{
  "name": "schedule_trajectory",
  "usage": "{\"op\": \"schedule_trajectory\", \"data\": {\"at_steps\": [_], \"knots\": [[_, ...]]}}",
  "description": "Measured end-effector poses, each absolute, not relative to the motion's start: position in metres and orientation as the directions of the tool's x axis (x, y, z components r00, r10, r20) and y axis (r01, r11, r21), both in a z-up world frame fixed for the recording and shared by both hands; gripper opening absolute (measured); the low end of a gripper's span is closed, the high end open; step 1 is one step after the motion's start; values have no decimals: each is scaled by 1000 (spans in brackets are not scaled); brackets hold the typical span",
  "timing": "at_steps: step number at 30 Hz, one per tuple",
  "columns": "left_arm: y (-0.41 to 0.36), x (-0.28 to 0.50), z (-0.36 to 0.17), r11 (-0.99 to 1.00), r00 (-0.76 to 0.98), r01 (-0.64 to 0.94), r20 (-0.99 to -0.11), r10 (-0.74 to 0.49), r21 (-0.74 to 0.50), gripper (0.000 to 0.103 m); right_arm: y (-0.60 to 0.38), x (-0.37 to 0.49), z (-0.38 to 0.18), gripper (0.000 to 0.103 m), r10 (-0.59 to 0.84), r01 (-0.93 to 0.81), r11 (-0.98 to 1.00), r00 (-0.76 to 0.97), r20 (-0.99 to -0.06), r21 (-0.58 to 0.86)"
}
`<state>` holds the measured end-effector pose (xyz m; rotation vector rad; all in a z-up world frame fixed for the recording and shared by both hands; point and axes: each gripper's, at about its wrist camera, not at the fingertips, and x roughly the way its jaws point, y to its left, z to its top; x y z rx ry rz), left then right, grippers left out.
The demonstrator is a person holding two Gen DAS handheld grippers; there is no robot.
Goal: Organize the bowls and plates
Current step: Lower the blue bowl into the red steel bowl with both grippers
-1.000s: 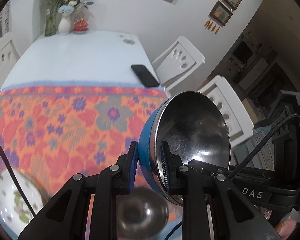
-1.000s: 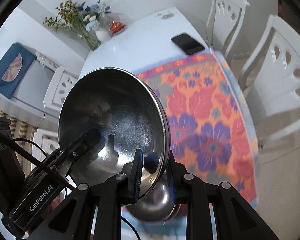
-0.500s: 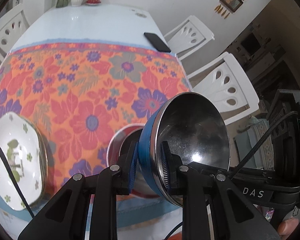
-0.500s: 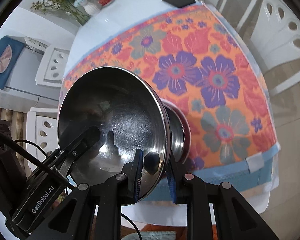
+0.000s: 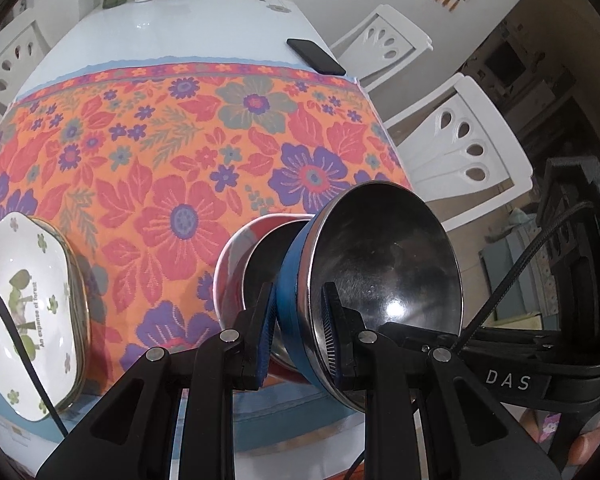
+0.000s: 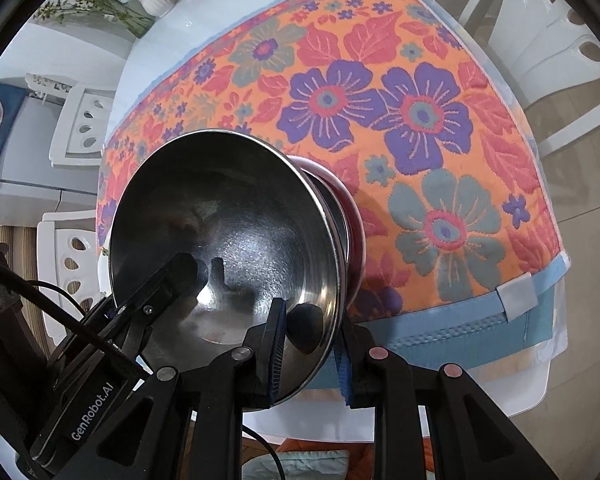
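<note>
Left wrist view: blue bowl [image 5: 380, 280] hides red bowl [image 5: 236, 256] beside plate [image 5: 24, 312].

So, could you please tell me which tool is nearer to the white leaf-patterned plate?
Left. The left tool grips the steel bowl on the rim toward the white plate, which lies to its left. The right tool grips the rim's far side, farther away.

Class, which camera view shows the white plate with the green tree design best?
The left wrist view: the white plate lies at its lower left, with its printed design legible. The right wrist view does not show it; the held steel bowl fills that side.
</note>
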<state>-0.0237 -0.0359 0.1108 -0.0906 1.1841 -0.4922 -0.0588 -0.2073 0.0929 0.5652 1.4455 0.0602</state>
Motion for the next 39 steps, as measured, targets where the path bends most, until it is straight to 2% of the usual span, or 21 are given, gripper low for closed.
{"op": "schedule_trajectory", "data": {"at_steps": [13,31,35,37,39], "knots": [[-31,-23,100,899,264,330,-886,-381,-288,21,-200,-58,88,22,369,304,868,137,-919,394],[-28,-19,94,887,243,350,-885,-398,-303,25,-196,-60,94,23,356,319,865,152,-922,387],[-32,-20,102,891,289,390,-888,-357,-232,25,-199,-62,97,24,344,323,866,166,-924,380],[-32,-21,107,890,313,408,-885,-344,-202,31,-198,-61,100,25,335,325,869,170,-927,373],[-32,-20,109,889,326,414,-881,-344,-194,32,-198,-61,103,25,320,325,874,176,-931,362]]}}
